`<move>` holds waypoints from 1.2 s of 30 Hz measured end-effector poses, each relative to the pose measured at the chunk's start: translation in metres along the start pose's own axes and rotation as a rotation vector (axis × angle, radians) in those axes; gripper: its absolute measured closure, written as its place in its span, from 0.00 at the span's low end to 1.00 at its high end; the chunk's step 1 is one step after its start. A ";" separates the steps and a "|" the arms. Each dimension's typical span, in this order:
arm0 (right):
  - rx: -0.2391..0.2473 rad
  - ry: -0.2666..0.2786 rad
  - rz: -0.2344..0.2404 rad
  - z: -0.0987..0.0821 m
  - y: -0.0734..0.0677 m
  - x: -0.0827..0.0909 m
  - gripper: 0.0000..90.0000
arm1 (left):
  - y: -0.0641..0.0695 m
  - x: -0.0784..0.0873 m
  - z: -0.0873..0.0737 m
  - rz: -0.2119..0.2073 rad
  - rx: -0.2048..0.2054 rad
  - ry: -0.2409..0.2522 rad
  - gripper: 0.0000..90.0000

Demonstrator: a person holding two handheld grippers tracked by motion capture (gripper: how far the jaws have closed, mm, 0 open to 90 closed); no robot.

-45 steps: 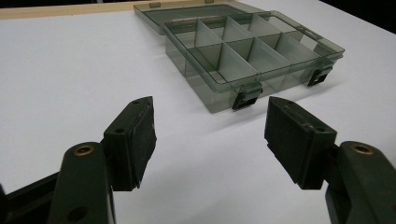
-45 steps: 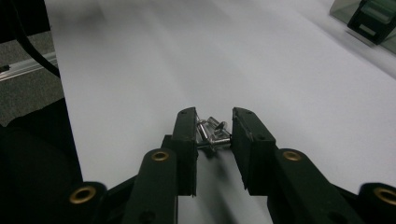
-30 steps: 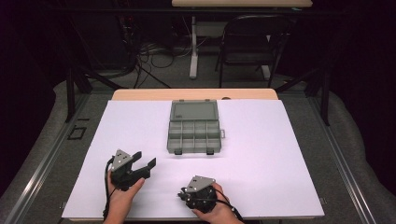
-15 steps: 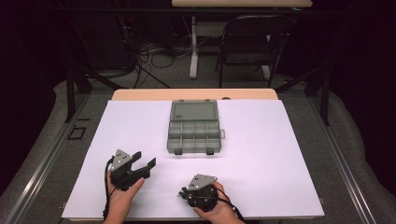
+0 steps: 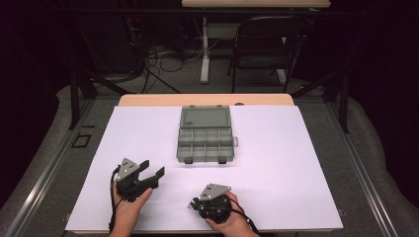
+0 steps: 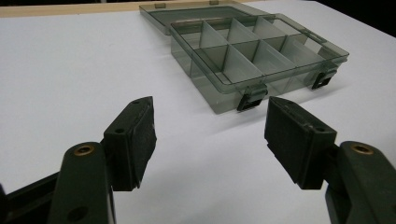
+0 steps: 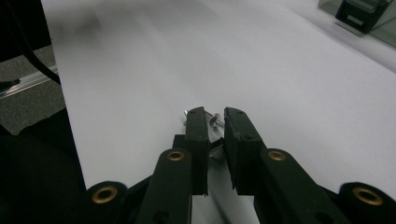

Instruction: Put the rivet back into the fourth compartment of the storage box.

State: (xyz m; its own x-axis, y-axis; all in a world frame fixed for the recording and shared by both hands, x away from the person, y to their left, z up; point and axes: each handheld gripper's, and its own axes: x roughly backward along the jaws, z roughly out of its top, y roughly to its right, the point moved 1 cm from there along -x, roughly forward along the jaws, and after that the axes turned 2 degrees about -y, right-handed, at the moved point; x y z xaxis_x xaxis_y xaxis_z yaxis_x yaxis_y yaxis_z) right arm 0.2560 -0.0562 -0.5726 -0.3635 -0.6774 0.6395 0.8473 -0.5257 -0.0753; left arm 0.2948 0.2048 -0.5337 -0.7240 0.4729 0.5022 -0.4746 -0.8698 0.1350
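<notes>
A smoky clear organizer box (image 5: pixel 205 144) with several empty compartments lies open in the middle of the white table sheet (image 5: pixel 276 163), its lid (image 5: pixel 205 117) flat behind it. My left gripper (image 5: pixel 152 168) rests at the near left, aimed toward the box. In the left gripper view it (image 6: pixel 210 135) stands open with bare sheet between its pads, and the box (image 6: pixel 252 56) lies ahead. My right gripper (image 5: pixel 191 203) sits low at the near centre. In the right gripper view its jaws (image 7: pixel 214 119) are drawn close on a small silver screw (image 7: pixel 215 120) at the tips.
A wooden table edge (image 5: pixel 207 99) runs behind the sheet. Beyond it stand a folding chair (image 5: pixel 267 47) and floor cables (image 5: pixel 158 59). A box latch (image 7: pixel 359 16) shows at the top right of the right gripper view. The sheet's near edge lies just under both hands.
</notes>
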 end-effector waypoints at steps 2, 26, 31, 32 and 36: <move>-0.002 0.006 0.001 0.001 0.000 0.001 0.89 | 0.000 0.000 0.000 0.002 0.000 0.006 0.38; -0.017 0.064 -0.032 0.024 0.018 0.016 0.89 | 0.001 0.001 0.000 0.001 0.002 0.013 0.38; -0.020 0.064 -0.039 0.032 0.025 0.023 0.89 | 0.001 0.001 0.000 0.002 0.002 0.012 0.38; -0.021 0.061 -0.039 0.034 0.027 0.024 0.89 | 0.001 0.001 0.001 0.002 0.001 0.012 0.38; -0.027 0.057 -0.044 0.040 0.032 0.027 0.89 | 0.001 0.000 0.001 0.001 -0.002 0.011 0.38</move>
State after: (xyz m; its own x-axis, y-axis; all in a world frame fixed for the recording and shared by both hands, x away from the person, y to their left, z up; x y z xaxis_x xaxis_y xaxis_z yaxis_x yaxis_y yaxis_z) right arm 0.2888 -0.0707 -0.5274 -0.4224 -0.6808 0.5984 0.8194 -0.5691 -0.0691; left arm 0.2944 0.2044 -0.5328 -0.7300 0.4732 0.4931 -0.4747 -0.8702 0.1322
